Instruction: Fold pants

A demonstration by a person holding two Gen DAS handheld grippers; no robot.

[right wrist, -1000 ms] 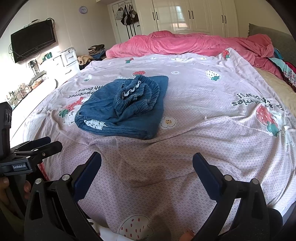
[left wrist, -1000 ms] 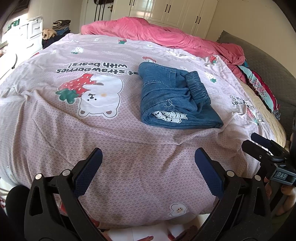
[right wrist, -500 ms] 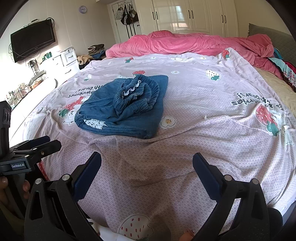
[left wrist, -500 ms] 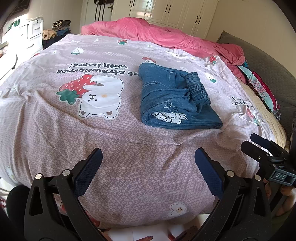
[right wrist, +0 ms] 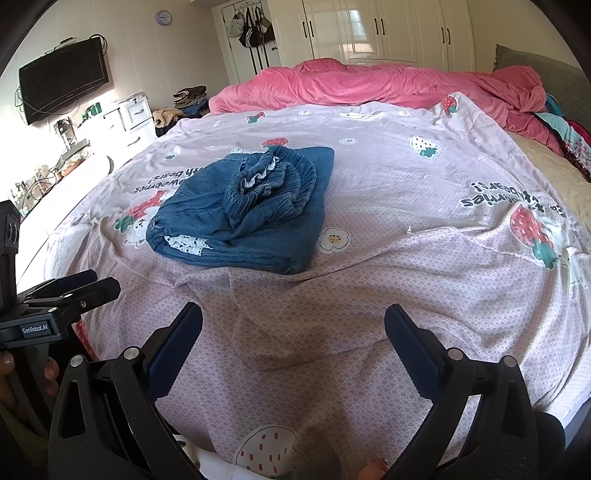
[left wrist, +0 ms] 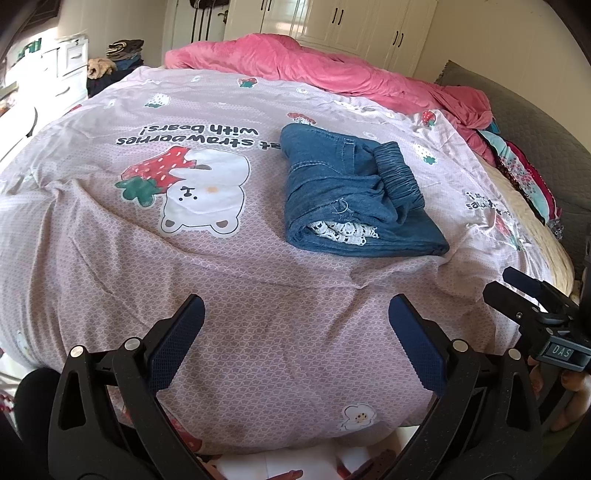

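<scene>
Left wrist view
Surface: your left gripper (left wrist: 295,332) hangs over the near edge of the bed (left wrist: 258,314), whose pink-lilac sheet (left wrist: 110,258) carries a scale-like print, a strawberry bear and upside-down lettering.
Room: white wardrobes (left wrist: 351,22) line the far wall; a white drawer unit (left wrist: 70,70) stands to the left with a heap of clothes (left wrist: 118,55) beside it.
Gripper state: your left jaws stand wide apart, empty, blue ribbed pads facing each other.
Pants: the pants (left wrist: 351,192) lie folded in a thick denim bundle on the sheet, toward the bed's right side, well apart from both grippers.
Hard to make out: white patterned lining shows at the bundle's near end; its print is too small to read. Your right gripper (left wrist: 524,295) is cut off at the right edge.
Textures: a rumpled pink duvet (left wrist: 332,70) lies along the far edge of the bed.

Right wrist view
Surface: your right gripper (right wrist: 293,339) hovers over the same near edge, above a wrinkled sheet (right wrist: 406,240).
Room: a wall television (right wrist: 62,79), a round clock (right wrist: 162,16) and hanging bags (right wrist: 251,29).
Gripper state: your right jaws are spread wide, empty.
Pants: the pants (right wrist: 251,210) sit left of the bed's middle, the gathered elastic waistband bunched on top.
Hidden: your left gripper (right wrist: 81,288) pokes in at the left edge, seen side-on; fingertips (right wrist: 50,373) show below it.
</scene>
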